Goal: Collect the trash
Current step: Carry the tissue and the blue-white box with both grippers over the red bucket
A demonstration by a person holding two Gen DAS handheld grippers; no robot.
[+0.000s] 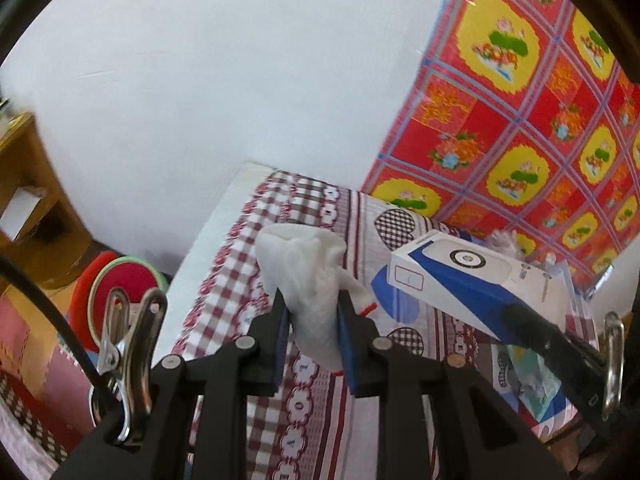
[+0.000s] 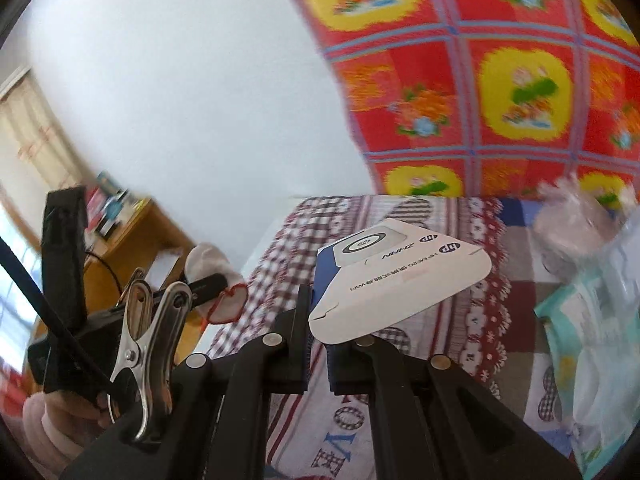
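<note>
Two bits of trash lifted off the bed.

White wad point(image 1: 308, 292) squeezed mid-frame in left gripper point(image 1: 314, 320); box point(image 2: 396, 276) pinched by its flap, centre frame, in right gripper point(image 2: 318, 344) (both kept tight, probably for carrying). More wrappers point(image 2: 580, 320) at right edge.

Readable print

My white-and-blue box point(image 2: 400, 276) shows "HP" logos, "ZHAN" and "WiFi"; the bedsheet point(image 2: 344, 436) under it spells "LOVE".

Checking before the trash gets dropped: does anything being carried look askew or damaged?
The white-and-blue box in the right claw is pinched only by its opened end flap, so it hangs tilted. The crumpled white tissue in the left claw looks fine.
</note>
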